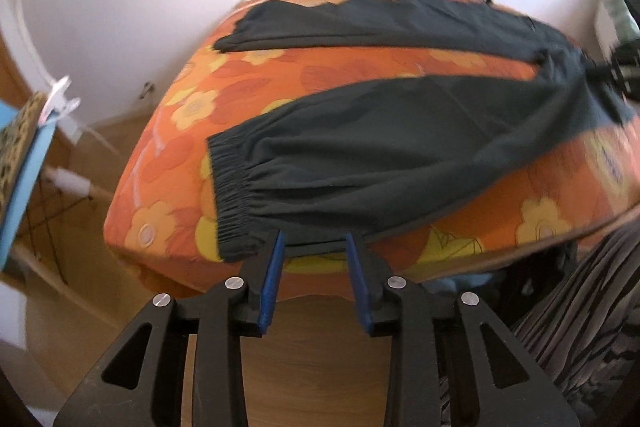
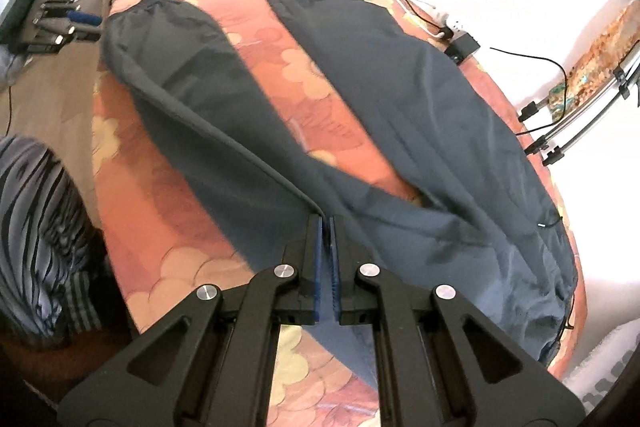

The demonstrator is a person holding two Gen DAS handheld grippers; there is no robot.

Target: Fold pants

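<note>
Pants (image 1: 400, 131), dark, lie spread on the table (image 1: 168, 155) under an orange flowered cloth, both legs stretched apart with cloth showing between them. The left hand-held gripper (image 1: 316, 247) sits at the near leg's edge beside the elastic cuff (image 1: 232, 195), jaws parted, fabric hem between the pads. The right hand-held gripper (image 2: 326, 227) is clenched on a raised fold of the pants
</note>
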